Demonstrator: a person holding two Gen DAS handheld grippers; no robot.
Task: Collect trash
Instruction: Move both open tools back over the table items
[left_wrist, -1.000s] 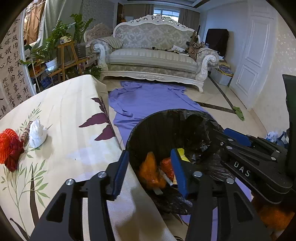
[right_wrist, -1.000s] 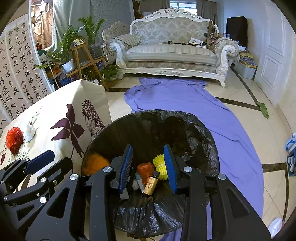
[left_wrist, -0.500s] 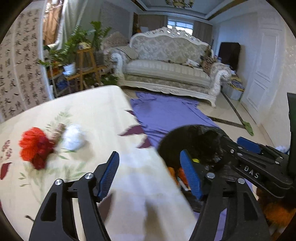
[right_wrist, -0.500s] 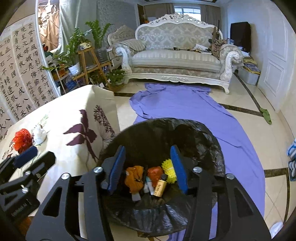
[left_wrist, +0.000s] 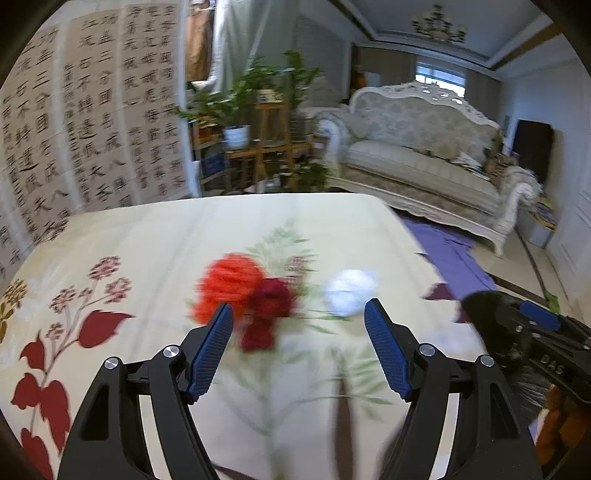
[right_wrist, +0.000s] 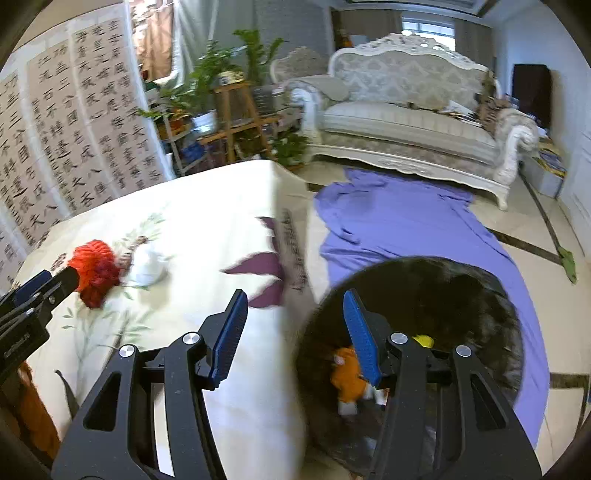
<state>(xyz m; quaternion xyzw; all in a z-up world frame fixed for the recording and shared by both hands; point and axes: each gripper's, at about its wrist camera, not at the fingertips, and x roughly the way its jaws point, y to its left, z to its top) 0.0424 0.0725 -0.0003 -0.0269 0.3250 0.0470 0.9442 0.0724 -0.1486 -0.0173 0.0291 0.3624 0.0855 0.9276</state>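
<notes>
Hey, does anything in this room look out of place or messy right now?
Yes. A purple cloth lies spread and rumpled across the floor in front of the sofa, running up to the black-lined trash bin. On the table, a red bundle and white crumpled wad remain.

Cream tablecloth printed with red leaves, small blossoms and green sprays, spread over the table and draped off its right edge. On it, near the middle: a red knitted bundle, touching a darker red piece at its lower right; just beside these, a crumpled white wad. Both blurred. Pale tiled floor right of the table, bearing a purple cloth and a black-lined trash bin beside the cloth's hanging edge.
</notes>
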